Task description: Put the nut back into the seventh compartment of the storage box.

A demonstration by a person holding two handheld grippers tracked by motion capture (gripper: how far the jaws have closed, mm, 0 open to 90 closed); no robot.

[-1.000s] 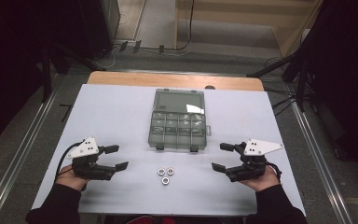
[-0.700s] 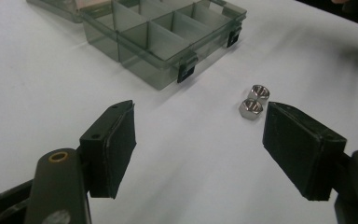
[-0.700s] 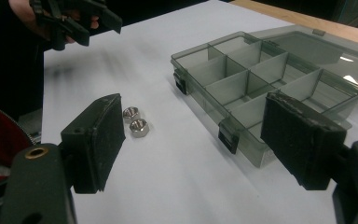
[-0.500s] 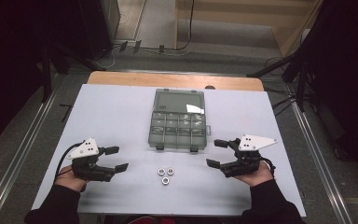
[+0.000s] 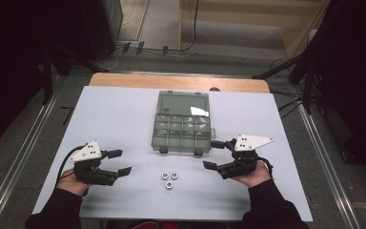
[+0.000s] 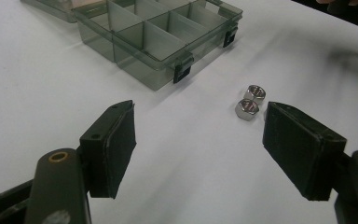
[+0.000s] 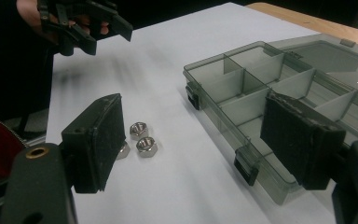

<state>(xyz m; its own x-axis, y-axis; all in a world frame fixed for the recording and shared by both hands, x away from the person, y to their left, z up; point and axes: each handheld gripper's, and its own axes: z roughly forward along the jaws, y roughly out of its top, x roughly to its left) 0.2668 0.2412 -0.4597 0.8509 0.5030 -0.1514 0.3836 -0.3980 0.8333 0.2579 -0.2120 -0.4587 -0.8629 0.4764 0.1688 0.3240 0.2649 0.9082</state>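
Nuts, three small shiny metal ones (image 5: 169,178), lie near the front edge of the white counter (image 5: 114,114), just before the open smoky plastic box (image 5: 181,125). Both claws are apart and hold nothing. I think the reaching step is on: the right claw (image 5: 215,154) must drop over one nut and squeeze. The left claw (image 5: 119,161) waits. The right claw view shows the box's empty cups; the high view shows all three nuts clear.
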